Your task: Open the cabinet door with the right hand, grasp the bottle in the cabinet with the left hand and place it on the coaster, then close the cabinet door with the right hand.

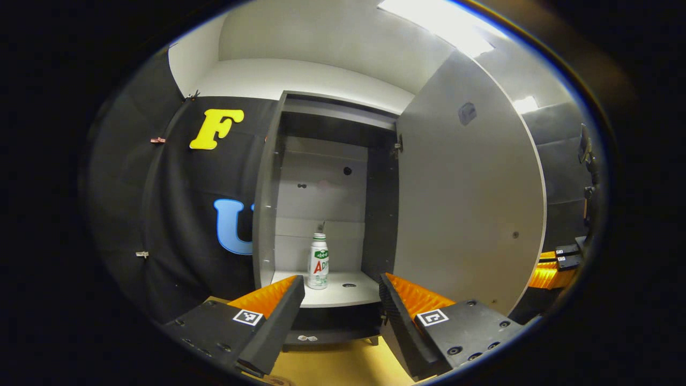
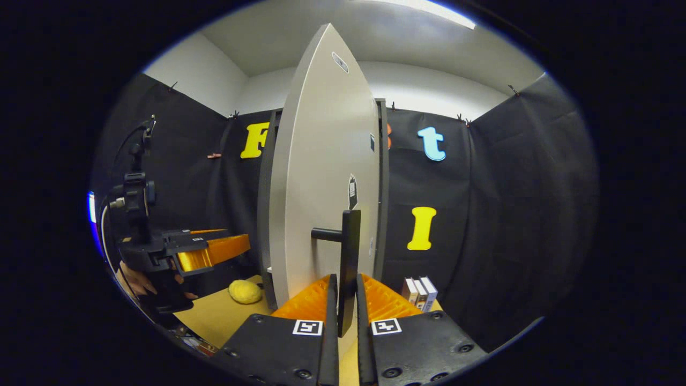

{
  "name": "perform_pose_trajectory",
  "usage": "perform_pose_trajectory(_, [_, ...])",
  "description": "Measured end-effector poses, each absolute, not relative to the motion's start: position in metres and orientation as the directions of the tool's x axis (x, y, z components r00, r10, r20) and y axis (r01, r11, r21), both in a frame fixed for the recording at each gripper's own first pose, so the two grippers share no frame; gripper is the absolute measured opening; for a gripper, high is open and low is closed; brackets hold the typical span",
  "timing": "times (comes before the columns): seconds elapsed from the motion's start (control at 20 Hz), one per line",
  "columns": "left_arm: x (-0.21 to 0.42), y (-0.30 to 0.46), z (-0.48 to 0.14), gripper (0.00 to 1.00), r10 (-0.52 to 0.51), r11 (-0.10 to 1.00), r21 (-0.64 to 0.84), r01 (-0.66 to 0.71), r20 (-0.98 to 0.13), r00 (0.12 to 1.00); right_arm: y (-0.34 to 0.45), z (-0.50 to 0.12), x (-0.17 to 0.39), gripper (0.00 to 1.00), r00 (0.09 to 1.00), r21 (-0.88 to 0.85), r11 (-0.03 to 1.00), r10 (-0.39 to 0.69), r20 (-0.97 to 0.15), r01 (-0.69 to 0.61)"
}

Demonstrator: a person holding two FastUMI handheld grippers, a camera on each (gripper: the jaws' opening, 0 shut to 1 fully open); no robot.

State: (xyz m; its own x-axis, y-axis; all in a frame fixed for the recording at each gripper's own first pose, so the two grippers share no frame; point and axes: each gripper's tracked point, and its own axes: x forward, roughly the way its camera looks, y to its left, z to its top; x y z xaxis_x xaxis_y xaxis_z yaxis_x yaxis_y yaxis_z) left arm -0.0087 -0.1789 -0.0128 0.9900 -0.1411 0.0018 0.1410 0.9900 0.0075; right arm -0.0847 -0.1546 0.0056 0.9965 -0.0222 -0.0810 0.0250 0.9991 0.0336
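Right tool (image 2: 343, 300) clamps door handle (image 2: 349, 252); yellow lump (image 2: 245, 291), boxes (image 2: 419, 292) flank cabinet.

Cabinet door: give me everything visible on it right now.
The cabinet door is a flat, matte light-grey panel, hinged on the cabinet's right side as the left gripper view shows it, and swung wide open. Its inner face carries a small dark fitting near the top. On the outer face, in the right gripper view, a dark bar handle stands off on a short post, with small stickers above it. The right gripper is closed on the handle's lower end. Nothing else touches the door.
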Motion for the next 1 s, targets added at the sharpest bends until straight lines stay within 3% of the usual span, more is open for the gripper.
perform_pose_trajectory(0.1, [-0.007,-0.186,-0.013,0.89,-0.148,0.989,0.006,0.148,-0.002,0.989,-0.174,0.006,-0.086,0.16,0.995,0.025,0.997,-0.064,-0.081,0.066])
perform_pose_trajectory(0.15, [-0.006,-0.188,-0.013,0.89,-0.149,0.989,0.005,0.149,-0.002,0.989,-0.182,0.007,-0.09,0.23,0.994,0.04,0.996,-0.072,-0.08,0.075])
perform_pose_trajectory(0.2, [-0.004,-0.19,-0.014,0.89,-0.15,0.989,0.003,0.15,-0.001,0.989,-0.192,0.005,-0.097,0.13,0.994,0.062,0.995,-0.076,-0.084,0.081])
perform_pose_trajectory(0.55, [0.025,-0.175,-0.031,0.89,-0.13,0.992,0.002,0.13,-0.037,0.991,-0.208,0.006,-0.111,0.13,0.992,0.102,0.989,-0.097,-0.075,0.104])
perform_pose_trajectory(0.9, [0.118,-0.156,-0.039,0.89,-0.206,0.978,0.033,0.207,-0.042,0.978,-0.216,0.032,-0.142,0.13,0.968,0.019,0.968,-0.249,0.013,0.249])
perform_pose_trajectory(1.0, [0.153,-0.147,-0.041,0.84,-0.217,0.974,0.065,0.218,-0.035,0.976,-0.214,0.032,-0.148,0.13,0.952,-0.005,0.952,-0.307,0.01,0.307])
